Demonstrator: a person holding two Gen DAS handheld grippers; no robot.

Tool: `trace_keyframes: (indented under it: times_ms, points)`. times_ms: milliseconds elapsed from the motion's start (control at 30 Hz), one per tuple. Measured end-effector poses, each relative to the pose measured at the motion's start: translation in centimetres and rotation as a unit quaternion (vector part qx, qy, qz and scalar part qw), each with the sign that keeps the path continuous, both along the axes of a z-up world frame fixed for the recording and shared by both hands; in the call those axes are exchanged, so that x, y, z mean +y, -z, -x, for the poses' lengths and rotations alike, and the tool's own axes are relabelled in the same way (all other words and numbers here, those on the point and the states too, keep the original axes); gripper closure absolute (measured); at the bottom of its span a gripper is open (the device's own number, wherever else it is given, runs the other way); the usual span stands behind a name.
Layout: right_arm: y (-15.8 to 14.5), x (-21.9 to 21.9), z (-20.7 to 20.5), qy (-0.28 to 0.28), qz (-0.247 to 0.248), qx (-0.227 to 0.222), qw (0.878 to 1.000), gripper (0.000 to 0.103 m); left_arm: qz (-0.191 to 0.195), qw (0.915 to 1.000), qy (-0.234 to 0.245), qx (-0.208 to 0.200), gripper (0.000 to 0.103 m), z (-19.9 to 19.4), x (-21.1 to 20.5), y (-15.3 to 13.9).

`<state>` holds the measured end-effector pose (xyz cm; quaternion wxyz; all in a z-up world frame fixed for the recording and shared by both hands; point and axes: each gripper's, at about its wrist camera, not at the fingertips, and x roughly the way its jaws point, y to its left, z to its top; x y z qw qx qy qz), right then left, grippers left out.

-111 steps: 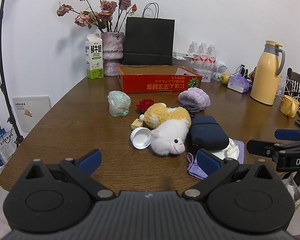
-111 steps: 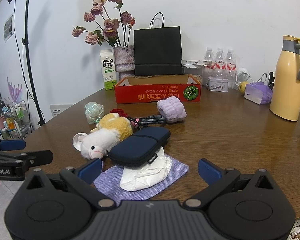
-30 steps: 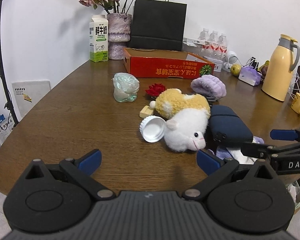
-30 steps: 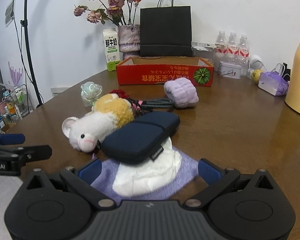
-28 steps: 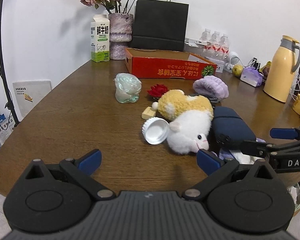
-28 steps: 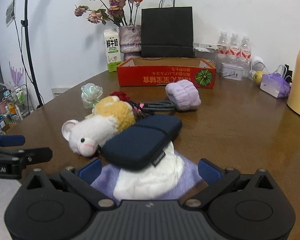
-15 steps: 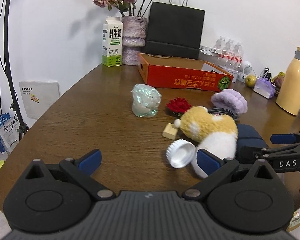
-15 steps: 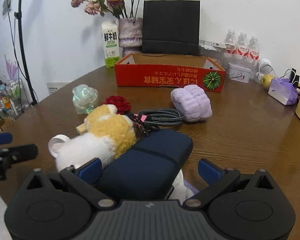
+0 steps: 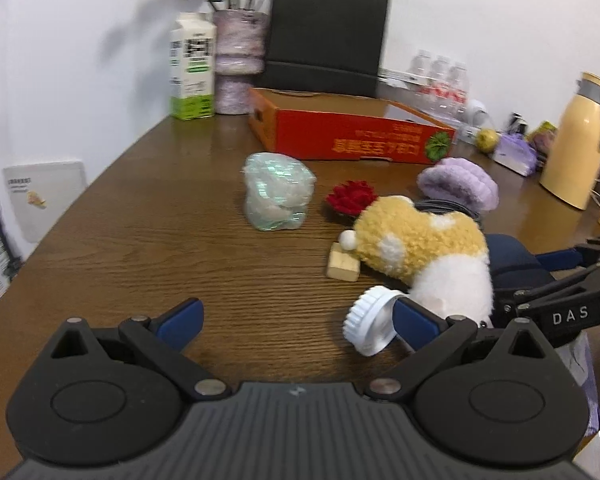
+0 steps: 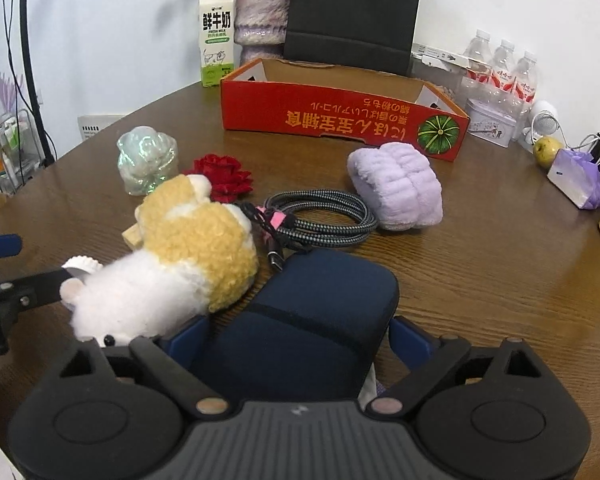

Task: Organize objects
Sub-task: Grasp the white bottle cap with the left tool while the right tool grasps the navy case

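A navy zip case (image 10: 300, 320) lies on the brown table between the fingers of my right gripper (image 10: 296, 340), which is open around it, pads beside its sides. A yellow and white plush toy (image 10: 172, 272) lies left of the case; it also shows in the left wrist view (image 9: 428, 256). My left gripper (image 9: 296, 320) is open and empty over bare table, its right finger close to a white bottle cap (image 9: 370, 326). An open red cardboard box (image 10: 340, 112) stands at the back.
A clear crinkled wrapper (image 9: 278, 196), red fabric flower (image 10: 220, 176), small wooden block (image 9: 342, 266), braided cable (image 10: 316, 218) and lilac towel roll (image 10: 396, 186) lie mid-table. Milk carton (image 10: 217, 36), vase, black bag, water bottles and a yellow thermos (image 9: 576, 140) line the back.
Both grippers have moved forward over the table. The right gripper now straddles the navy case; the left has come closer to the white cap and the plush.
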<state>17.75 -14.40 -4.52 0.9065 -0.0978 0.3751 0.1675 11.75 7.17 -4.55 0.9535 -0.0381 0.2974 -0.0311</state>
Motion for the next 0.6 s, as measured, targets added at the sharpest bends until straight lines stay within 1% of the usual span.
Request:
trace_keyframes:
  times_ms: [33, 67, 100, 133, 167, 200, 233, 300, 367, 467, 500, 533, 600]
  points:
    - [0.0, -0.1, -0.1, 0.001, -0.002, 0.001, 1.000, 0.008, 0.001, 0.9999, 0.011, 0.001, 0.011, -0.3, -0.1, 0.1]
    - [0.0, -0.1, -0.1, 0.001, -0.004, 0.002, 1.000, 0.008, 0.002, 0.9997, 0.024, 0.003, 0.016, -0.5, -0.2, 0.3]
    - [0.0, -0.1, -0.1, 0.001, -0.004, 0.002, 1.000, 0.008, 0.003, 0.9994, 0.034, 0.005, 0.029, -0.8, -0.4, 0.4]
    - [0.0, -0.1, -0.1, 0.000, -0.003, 0.002, 1.000, 0.008, 0.004, 0.9990, 0.043, 0.008, 0.046, -1.0, -0.5, 0.5]
    - [0.0, -0.1, -0.1, 0.000, -0.002, 0.003, 1.000, 0.009, 0.007, 0.9986, 0.052, 0.011, 0.057, -1.2, -0.6, 0.7]
    - [0.0, 0.0, -0.2, -0.002, 0.000, 0.004, 1.000, 0.009, 0.006, 0.9981, 0.061, 0.008, 0.077, -1.3, -0.7, 0.7]
    - [0.0, 0.0, -0.2, -0.003, 0.002, 0.004, 1.000, 0.009, 0.010, 0.9974, 0.071, 0.008, 0.089, -1.3, -0.8, 0.7]
    - [0.0, 0.1, -0.2, -0.006, 0.006, 0.004, 1.000, 0.010, 0.017, 0.9968, 0.077, 0.006, 0.089, -1.1, -0.9, 0.6]
    - [0.0, 0.0, -0.2, -0.002, 0.003, 0.001, 1.000, 0.014, 0.012, 0.9977, 0.066, 0.003, 0.089, -1.0, -0.9, 0.6]
    - [-0.5, -0.4, 0.1, -0.004, -0.008, -0.007, 1.000, 0.028, 0.014, 0.9990, 0.042, 0.008, 0.089, -1.0, -0.2, 0.5]
    - [-0.8, -0.6, 0.3, -0.007, -0.012, -0.011, 1.000, 0.034, 0.012, 0.9994, 0.032, 0.009, 0.089, -0.9, 0.0, 0.4]
    - [-1.1, -0.7, 0.4, -0.012, -0.013, -0.013, 1.000, 0.038, 0.008, 0.9996, 0.026, 0.009, 0.089, -0.8, 0.1, 0.4]
    - [-1.5, -1.3, 0.6, -0.018, -0.014, -0.016, 1.000, 0.040, 0.004, 0.9998, 0.016, 0.009, 0.089, -0.6, 0.4, 0.2]
